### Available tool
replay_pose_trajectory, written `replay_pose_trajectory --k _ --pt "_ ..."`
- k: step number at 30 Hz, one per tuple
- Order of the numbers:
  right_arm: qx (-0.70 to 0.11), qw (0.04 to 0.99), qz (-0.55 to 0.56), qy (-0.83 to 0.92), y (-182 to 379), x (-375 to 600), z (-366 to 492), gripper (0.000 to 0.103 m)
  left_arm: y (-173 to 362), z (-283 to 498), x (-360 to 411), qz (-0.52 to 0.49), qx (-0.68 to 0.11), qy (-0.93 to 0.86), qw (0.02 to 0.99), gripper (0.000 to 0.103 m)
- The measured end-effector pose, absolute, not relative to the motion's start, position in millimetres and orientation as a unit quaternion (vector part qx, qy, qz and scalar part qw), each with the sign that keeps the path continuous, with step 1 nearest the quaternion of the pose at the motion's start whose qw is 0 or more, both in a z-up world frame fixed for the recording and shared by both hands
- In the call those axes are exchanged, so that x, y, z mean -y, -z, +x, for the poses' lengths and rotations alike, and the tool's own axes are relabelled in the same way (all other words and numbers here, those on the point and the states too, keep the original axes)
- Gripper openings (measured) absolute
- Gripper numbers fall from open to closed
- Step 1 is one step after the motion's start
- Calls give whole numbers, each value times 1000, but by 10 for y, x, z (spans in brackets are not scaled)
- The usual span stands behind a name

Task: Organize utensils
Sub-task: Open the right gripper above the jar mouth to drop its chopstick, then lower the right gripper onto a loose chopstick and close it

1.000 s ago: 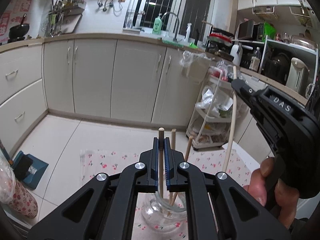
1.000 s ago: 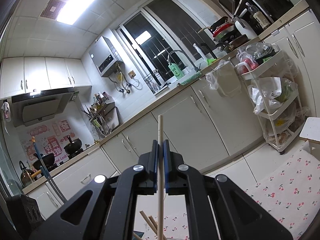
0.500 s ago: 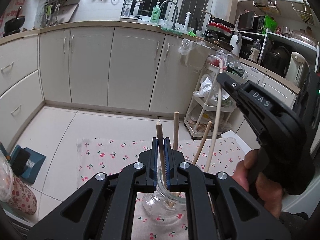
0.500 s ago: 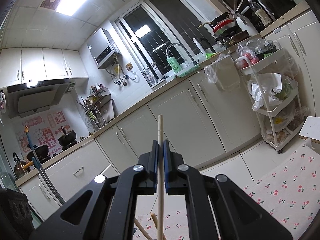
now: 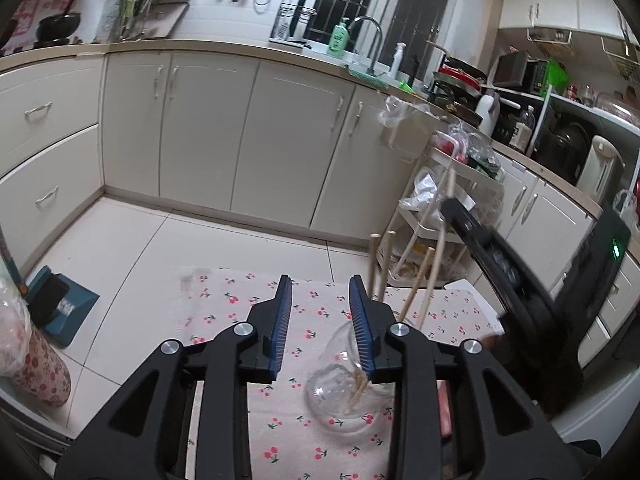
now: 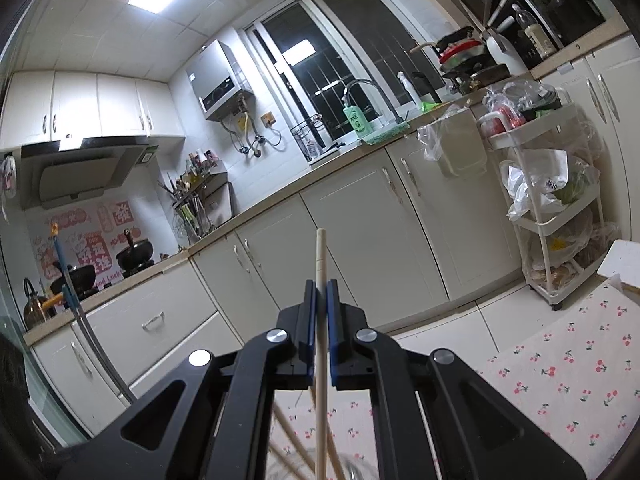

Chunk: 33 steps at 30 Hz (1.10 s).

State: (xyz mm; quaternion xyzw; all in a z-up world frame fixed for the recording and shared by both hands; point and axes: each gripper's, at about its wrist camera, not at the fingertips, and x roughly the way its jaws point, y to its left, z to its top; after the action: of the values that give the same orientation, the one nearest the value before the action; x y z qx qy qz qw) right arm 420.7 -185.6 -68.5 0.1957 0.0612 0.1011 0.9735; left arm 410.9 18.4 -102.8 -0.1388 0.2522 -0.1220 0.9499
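Note:
A clear glass jar (image 5: 340, 396) stands on the cherry-print cloth (image 5: 240, 292), with three brown chopsticks (image 5: 382, 264) leaning in it. My left gripper (image 5: 320, 280) hovers just left of the jar; its jaws are opening and nothing is between them. My right gripper (image 5: 456, 206) comes in from the right above the jar, shut on a pale chopstick (image 5: 435, 268) that points down toward the jar mouth. In the right wrist view that gripper (image 6: 321, 284) pinches the pale chopstick (image 6: 320, 256) upright, and the brown chopsticks (image 6: 294, 446) show blurred below it.
Cream kitchen cabinets (image 5: 208, 132) run along the back under a worktop with a sink tap (image 5: 368, 40). A white trolley (image 5: 440, 216) full of bags stands behind the jar. A blue dustpan (image 5: 60, 304) lies on the tiled floor at left.
My left gripper has let go of the brown chopstick, which now stands in the jar, and has opened and shifted left. My right gripper has come down with the pale chopstick.

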Motion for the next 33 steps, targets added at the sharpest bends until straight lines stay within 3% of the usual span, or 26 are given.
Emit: replay_pose_trajectory --k 9,10,11,12,19,23,33 --pt "-110 976 151 -112 854 1771 3918 7 945 3920 -282 -147 -247 112 951 39" --pt "-117 976 143 -112 868 1761 3897 10 925 3882 -274 -148 -246 112 951 43" --pt "-125 976 137 -113 881 1749 3889 23 906 3846 -267 -148 -246 112 951 45" --pt "-136 975 133 -117 893 1747 3866 30 896 3824 -257 -148 -246 113 951 48" --pt "-146 974 142 -102 820 2000 3508 30 803 3564 -178 -141 -245 117 952 53" --pt "-167 972 145 -75 845 2248 3263 35 822 3429 -135 -139 -253 121 950 54" --pt "-305 945 114 -33 1307 2550 2924 38 1014 3155 7 -139 -288 129 939 56"
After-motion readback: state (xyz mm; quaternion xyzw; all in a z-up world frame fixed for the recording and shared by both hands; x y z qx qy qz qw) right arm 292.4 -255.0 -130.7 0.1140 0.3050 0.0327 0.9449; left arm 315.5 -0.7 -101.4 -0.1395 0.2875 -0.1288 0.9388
